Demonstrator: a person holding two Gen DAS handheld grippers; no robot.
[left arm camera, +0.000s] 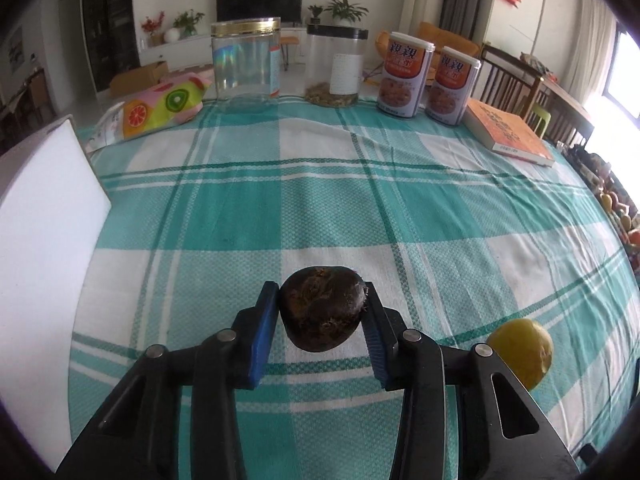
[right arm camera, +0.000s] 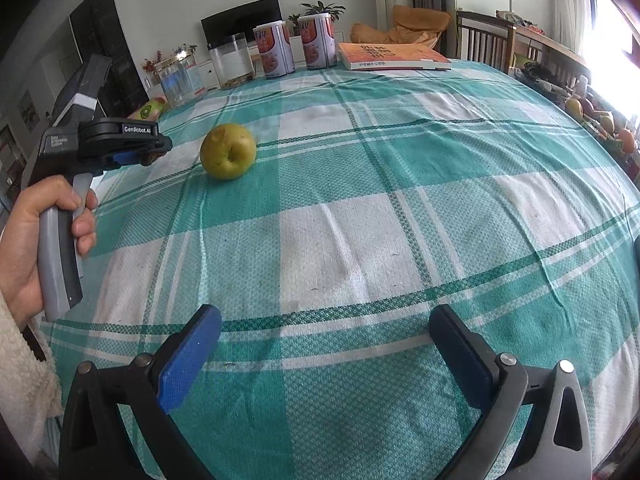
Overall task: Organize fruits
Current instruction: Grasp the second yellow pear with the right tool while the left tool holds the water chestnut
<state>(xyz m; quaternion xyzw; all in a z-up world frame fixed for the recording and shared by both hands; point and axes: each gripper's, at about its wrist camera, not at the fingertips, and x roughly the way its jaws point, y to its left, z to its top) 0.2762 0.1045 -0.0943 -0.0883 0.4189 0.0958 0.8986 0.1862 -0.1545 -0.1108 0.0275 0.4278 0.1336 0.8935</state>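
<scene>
A matt, rough, fibrous skin is shown by the dark brown round fruit (left arm camera: 322,308) pressed between the ribbed blue rubber pads (left arm camera: 264,336) of the matt black plastic left gripper (left arm camera: 322,334), above the woven teal-and-white checked cotton tablecloth (left arm camera: 320,208).

Far edge of checked tabletop (left arm camera: 320,184): 2 clear jars (left arm camera: 246,62), 2 cans (left arm camera: 404,76), orange book (left arm camera: 508,132), fruit-print bag (left arm camera: 160,108).
</scene>
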